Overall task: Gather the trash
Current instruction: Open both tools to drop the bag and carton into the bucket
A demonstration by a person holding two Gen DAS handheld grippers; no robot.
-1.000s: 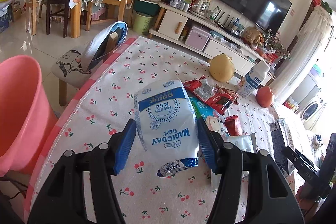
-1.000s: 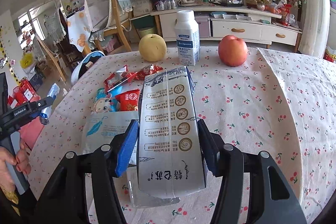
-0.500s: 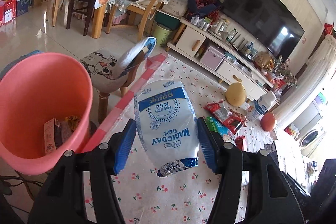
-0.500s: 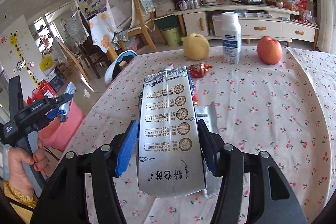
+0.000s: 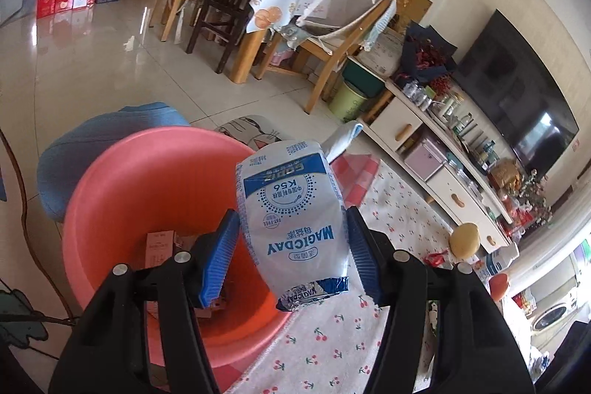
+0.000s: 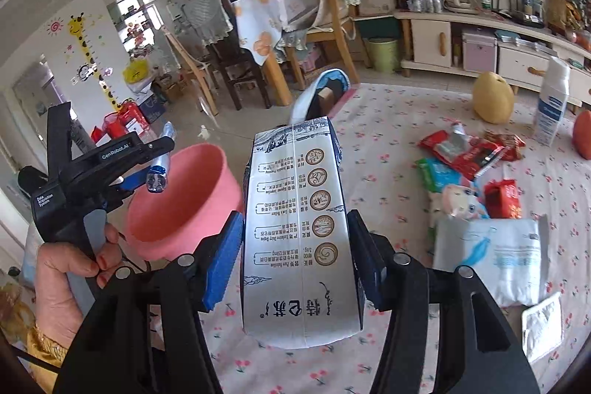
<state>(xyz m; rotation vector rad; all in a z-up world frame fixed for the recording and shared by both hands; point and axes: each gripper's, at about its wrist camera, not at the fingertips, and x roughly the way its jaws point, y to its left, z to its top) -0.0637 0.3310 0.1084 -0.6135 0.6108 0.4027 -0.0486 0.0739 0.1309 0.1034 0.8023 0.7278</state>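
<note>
My left claw [image 5: 291, 261] is pinching a milk bag [image 5: 295, 220] over the pink bucket [image 5: 110, 209]. My right claw [image 6: 295, 257] is squeezing a milk carton [image 6: 299, 246], maybe empty.

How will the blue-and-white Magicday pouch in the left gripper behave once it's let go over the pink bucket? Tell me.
The Magicday pouch looks soft: its sides bulge between the left gripper pads, so it likely flops rather than holds shape. Its glossy film is probably slippery. It seems light, perhaps empty, so it should drop limply into the pink bucket and not bounce or roll.
</note>
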